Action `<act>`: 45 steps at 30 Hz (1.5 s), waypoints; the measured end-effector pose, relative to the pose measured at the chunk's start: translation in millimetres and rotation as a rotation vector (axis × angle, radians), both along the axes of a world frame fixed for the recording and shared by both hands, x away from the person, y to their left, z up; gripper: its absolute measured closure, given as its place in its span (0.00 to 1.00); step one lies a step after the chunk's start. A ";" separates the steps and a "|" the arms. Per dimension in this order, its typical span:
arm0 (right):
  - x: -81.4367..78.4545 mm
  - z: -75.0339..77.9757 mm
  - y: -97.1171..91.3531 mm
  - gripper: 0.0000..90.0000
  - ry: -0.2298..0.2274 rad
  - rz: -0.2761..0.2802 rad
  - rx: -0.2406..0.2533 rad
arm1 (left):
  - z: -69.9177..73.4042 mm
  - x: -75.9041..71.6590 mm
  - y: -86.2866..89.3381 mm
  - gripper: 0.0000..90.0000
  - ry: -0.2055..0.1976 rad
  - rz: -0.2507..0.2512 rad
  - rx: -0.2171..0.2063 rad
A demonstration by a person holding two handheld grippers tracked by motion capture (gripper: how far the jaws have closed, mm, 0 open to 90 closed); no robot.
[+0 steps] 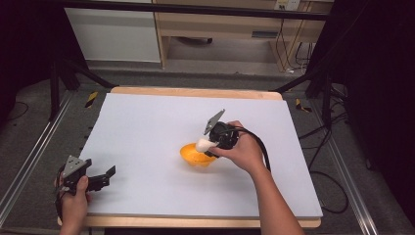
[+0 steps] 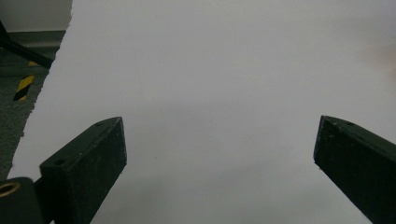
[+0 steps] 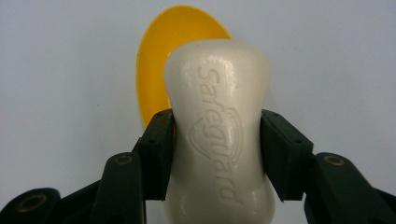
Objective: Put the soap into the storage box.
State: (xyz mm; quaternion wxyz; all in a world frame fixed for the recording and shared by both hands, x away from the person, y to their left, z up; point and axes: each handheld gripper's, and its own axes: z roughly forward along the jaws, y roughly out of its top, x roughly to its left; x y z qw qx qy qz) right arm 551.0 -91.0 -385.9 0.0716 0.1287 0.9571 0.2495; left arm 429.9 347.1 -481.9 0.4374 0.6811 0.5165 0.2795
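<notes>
White sheeting covers the surface [image 1: 147, 127], with a pale wooden edge showing at its near and far sides. Grey carpeted floor [image 1: 29, 132], metal rails, black stand legs and a light wood cabinet [image 1: 220, 24] surround it. Near the middle sits an orange bowl [image 1: 195, 155]; the right gripper [image 1: 210, 144] holds a white soap bar [image 3: 219, 135] between its fingers just above it. The left gripper [image 1: 105, 177] rests at the near left edge, fingers spread wide.

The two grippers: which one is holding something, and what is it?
The right gripper is: its jaws clamp a white soap bar over the yellow bowl. The left gripper, at the table's near-left corner, is open with nothing between its jaws.
</notes>
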 end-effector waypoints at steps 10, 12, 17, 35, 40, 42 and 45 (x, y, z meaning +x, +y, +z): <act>3.0 -4.9 11.3 0.55 0.009 0.022 -0.013 | 0.0 0.3 0.4 0.02 0.001 -0.002 0.002; 3.6 -5.7 13.3 0.55 0.010 0.028 -0.014 | 0.0 0.3 0.4 0.02 0.000 -0.002 0.002; 4.0 -7.3 17.7 0.55 0.018 0.031 -0.015 | 0.0 0.4 0.6 0.02 0.006 -0.003 -0.002; 8.8 -12.8 32.2 0.55 0.040 0.051 -0.037 | -0.1 2.0 1.0 0.02 0.019 -0.006 -0.001; 9.1 -13.8 32.8 0.54 0.045 0.038 -0.039 | -0.1 2.1 1.1 0.02 0.016 -0.006 -0.002; 10.7 -9.9 30.1 0.43 0.075 0.018 0.032 | -0.1 1.9 0.6 0.02 0.016 -0.006 -0.003; 10.8 -3.5 27.4 0.40 0.068 -0.015 0.064 | -0.1 1.8 0.6 0.02 0.015 -0.005 -0.003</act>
